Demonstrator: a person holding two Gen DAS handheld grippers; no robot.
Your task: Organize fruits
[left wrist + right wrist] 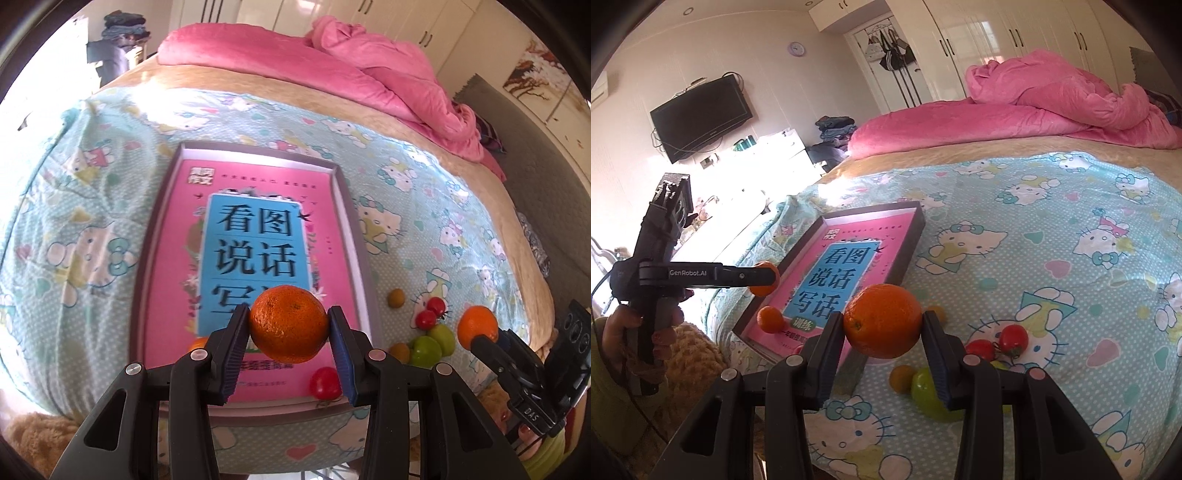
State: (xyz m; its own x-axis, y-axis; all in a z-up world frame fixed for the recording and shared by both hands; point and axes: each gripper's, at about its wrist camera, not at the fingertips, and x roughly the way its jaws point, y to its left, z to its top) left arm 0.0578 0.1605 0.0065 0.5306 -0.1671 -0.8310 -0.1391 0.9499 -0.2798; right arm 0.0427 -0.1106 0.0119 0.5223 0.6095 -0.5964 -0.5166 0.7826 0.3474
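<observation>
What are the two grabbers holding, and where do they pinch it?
Each holds an orange by its sides: the left gripper pinches one orange, the right gripper another orange.

A book [255, 258] lies in the tray [354, 236]; loose fruit [430, 332] seemingly lies right of it.
</observation>
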